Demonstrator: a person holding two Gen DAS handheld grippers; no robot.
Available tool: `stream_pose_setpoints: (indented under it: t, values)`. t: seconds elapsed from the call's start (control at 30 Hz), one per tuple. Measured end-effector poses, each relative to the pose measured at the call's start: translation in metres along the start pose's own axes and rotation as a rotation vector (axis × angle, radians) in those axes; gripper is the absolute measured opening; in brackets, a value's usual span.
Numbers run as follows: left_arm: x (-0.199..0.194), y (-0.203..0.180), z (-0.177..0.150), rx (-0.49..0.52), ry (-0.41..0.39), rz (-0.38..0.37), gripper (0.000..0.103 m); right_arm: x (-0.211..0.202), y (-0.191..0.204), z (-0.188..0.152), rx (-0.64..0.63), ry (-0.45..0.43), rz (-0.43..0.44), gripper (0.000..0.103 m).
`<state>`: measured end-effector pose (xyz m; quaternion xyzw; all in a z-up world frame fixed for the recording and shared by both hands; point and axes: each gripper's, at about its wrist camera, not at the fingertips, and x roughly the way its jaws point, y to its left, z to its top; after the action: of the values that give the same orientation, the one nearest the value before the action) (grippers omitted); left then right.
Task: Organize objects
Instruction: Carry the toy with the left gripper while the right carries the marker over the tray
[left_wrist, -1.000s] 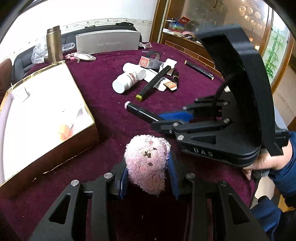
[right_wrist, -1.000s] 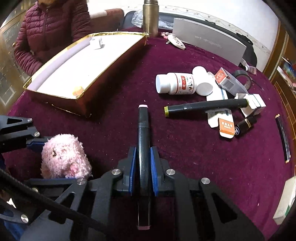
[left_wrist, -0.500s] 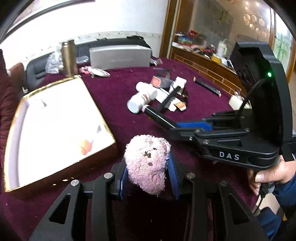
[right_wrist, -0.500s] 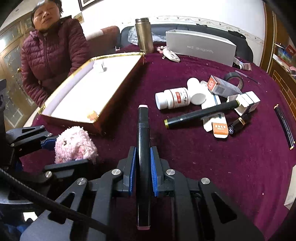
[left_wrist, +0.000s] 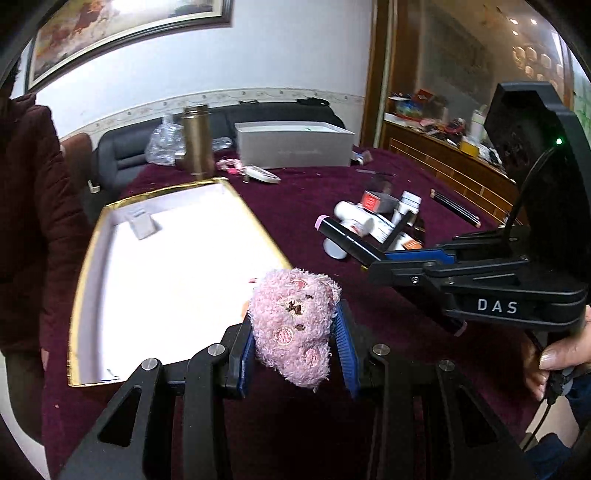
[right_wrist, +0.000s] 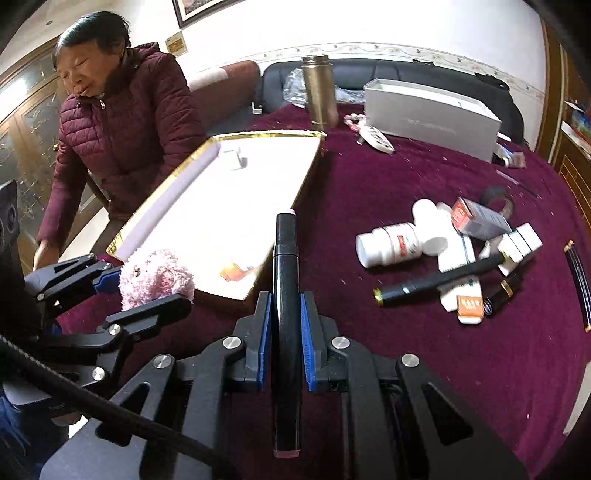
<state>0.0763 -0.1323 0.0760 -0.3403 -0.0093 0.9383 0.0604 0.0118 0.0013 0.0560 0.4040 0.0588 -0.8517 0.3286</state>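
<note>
Above a round table draped in a plum-coloured velvet cloth (right_wrist: 424, 369), the left gripper (left_wrist: 295, 349) pinches a fluffy pink plush toy with embroidered cheeks (left_wrist: 293, 325) between its blue pads, held clear of the cloth at the near corner of a shallow gold-rimmed white box (left_wrist: 166, 266). Just to its right, the right gripper (right_wrist: 284, 334), its black body lettered "DAS" in white in the left wrist view, is clamped tight on a black marker pen with pale pink end caps (right_wrist: 285, 295), the pen pointing forward along the fingers toward the box. Inside the box lie a small white card box (right_wrist: 232, 157) at the far end and a small orange item (right_wrist: 236, 273) near the front edge. Farther right on the cloth sits a loose pile: a white pill bottle with a red label (right_wrist: 388, 247) on its side, a second dark marker with an olive cap (right_wrist: 439, 280), a small red-ended carton (right_wrist: 476, 219), an orange-and-white packet (right_wrist: 469, 304) and a black-and-gold lipstick tube (right_wrist: 504, 291); their print is too small to read. At the table's far edge stand a brass-coloured metal flask (right_wrist: 319, 96) and a long grey carton (right_wrist: 428, 114) with faint, unreadable lettering. A person in a maroon quilted jacket (right_wrist: 125, 136) sits beside the box.
</note>
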Motion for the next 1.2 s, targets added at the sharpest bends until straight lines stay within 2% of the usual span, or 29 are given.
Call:
stream_pose_setpoints:
  t: [0.27, 0.5, 0.7, 1.03, 1.2]
  values:
    - [-0.001, 0.033, 0.001, -0.044, -0.005, 0.051, 0.033, 0.023, 0.023, 0.035, -0.023, 0.01, 0.048, 0.013]
    - [0.003, 0.098, 0.009, -0.184, 0.004, 0.079, 0.033, 0.051, 0.036, 0.076, -0.017, 0.04, 0.086, 0.013]
    - [0.014, 0.138, 0.016, -0.234, 0.028, 0.119, 0.033, 0.072, 0.047, 0.103, 0.0, 0.062, 0.101, 0.013]
    - [0.058, 0.18, 0.052, -0.211, 0.143, 0.136, 0.033, 0.123, 0.06, 0.154, 0.014, 0.141, 0.086, 0.013]
    - [0.088, 0.198, 0.061, -0.201, 0.203, 0.119, 0.033, 0.157, 0.06, 0.171, 0.046, 0.196, 0.079, 0.013]
